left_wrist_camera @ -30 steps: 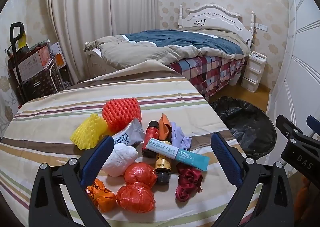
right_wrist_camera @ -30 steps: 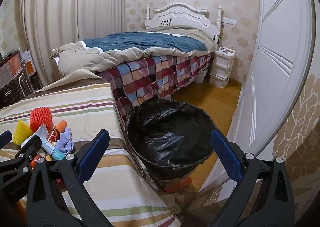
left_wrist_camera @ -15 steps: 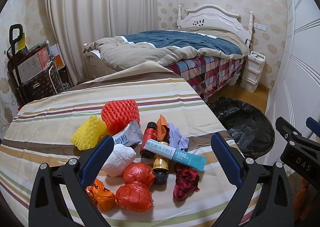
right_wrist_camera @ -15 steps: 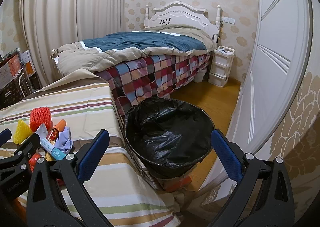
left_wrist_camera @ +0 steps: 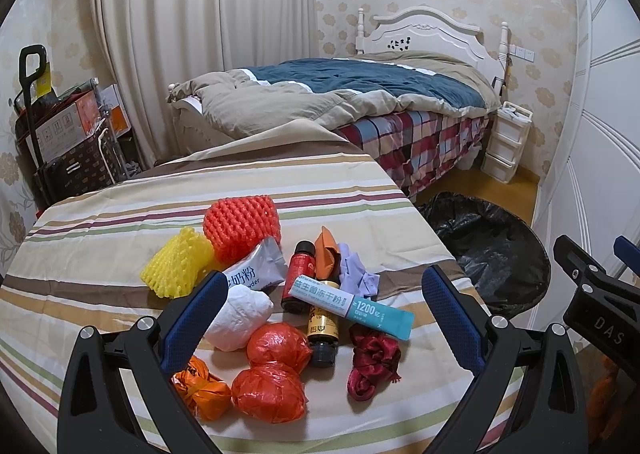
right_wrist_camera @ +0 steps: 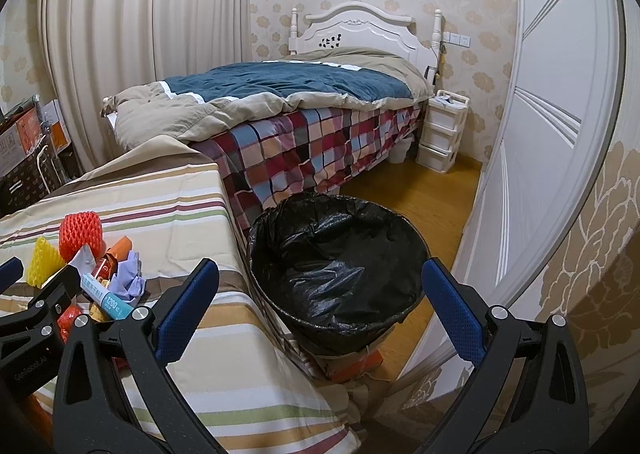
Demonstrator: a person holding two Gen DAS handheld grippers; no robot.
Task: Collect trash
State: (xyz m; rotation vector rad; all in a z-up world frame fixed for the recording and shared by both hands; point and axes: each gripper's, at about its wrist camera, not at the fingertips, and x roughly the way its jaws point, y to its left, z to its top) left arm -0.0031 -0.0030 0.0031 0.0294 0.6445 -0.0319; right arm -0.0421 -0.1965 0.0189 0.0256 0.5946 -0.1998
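A pile of trash lies on the striped table (left_wrist_camera: 120, 213): a red foam net (left_wrist_camera: 240, 225), a yellow foam net (left_wrist_camera: 176, 266), a silver sachet (left_wrist_camera: 256, 272), a white wad (left_wrist_camera: 238, 314), two red plastic balls (left_wrist_camera: 276, 346), an orange ball (left_wrist_camera: 202, 388), small bottles (left_wrist_camera: 298, 274), a teal packet (left_wrist_camera: 352, 304), a dark red ribbon (left_wrist_camera: 370, 358) and purple paper (left_wrist_camera: 356, 278). My left gripper (left_wrist_camera: 320, 318) is open and empty, hovering above the pile. My right gripper (right_wrist_camera: 320, 314) is open and empty above the black-lined trash bin (right_wrist_camera: 336, 262), which also shows in the left wrist view (left_wrist_camera: 488, 250).
A bed (right_wrist_camera: 280, 113) with a plaid skirt stands behind the table. White drawers (right_wrist_camera: 440, 133) stand by the bed. A white wardrobe (right_wrist_camera: 540, 173) is on the right. Boxes and a cart (left_wrist_camera: 60, 133) stand at the left wall.
Both grippers have drifted slightly; the pile sits a little lower and nearer in the left wrist view. Both grippers stay open and empty.
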